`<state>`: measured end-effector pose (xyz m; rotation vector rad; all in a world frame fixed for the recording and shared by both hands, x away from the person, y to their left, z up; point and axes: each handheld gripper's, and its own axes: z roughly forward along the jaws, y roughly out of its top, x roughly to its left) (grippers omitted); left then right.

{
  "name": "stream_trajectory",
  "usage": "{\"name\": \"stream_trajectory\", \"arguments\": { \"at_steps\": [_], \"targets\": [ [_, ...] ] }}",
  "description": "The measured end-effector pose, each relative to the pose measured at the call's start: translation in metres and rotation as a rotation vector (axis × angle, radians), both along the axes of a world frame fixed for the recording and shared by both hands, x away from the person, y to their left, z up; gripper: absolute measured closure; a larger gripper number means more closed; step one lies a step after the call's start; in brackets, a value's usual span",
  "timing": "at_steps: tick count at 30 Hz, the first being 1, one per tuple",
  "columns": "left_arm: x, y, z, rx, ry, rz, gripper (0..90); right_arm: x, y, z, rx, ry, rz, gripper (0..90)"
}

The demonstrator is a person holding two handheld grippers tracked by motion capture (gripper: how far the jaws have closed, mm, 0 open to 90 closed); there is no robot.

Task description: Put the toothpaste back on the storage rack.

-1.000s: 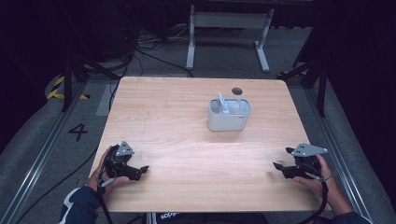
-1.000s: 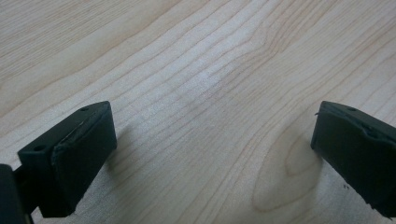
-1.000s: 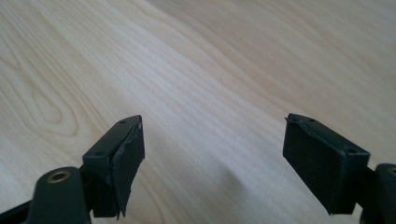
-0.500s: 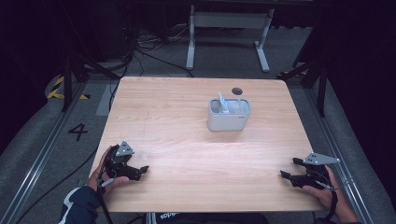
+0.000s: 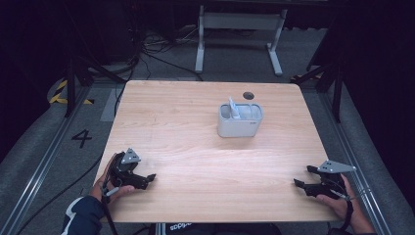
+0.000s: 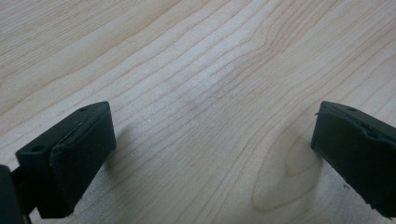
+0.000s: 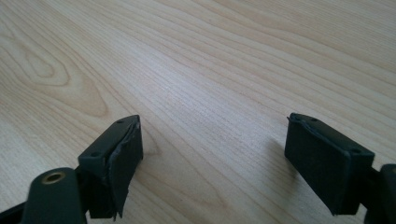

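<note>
Dark floor with cables and a metal stand surrounds the wooden desk (image 5: 186, 127). At the near left corner of the desk the left gripper (image 5: 149, 178) rests in a hand (image 5: 105, 183), with its jaws wide apart and nothing between them; in the left gripper view I see bare wood grain under them. At the near right corner the right gripper (image 5: 299, 183) is in the other hand (image 5: 337, 200), its jaws also wide apart and empty over bare wood. A small grey box (image 5: 240, 121) stands toward the far edge, a little right of the middle. It has compartments, and a white thing (image 5: 234, 108) leans upright in its left part. The box is well apart from both grippers, farther up the desk, between them.
</note>
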<state>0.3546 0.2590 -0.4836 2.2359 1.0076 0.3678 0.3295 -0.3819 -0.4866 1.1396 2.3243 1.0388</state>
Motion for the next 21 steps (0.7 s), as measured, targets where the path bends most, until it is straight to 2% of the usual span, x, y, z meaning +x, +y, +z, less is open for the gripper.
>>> {"name": "stream_trajectory", "arguments": {
  "at_steps": [21],
  "targets": [
    [0.0026,-0.0008,0.0006,0.006,0.001,0.011,0.3,0.0001,-0.0012,0.0001,0.001,0.0,0.006,19.3]
  ]
}}
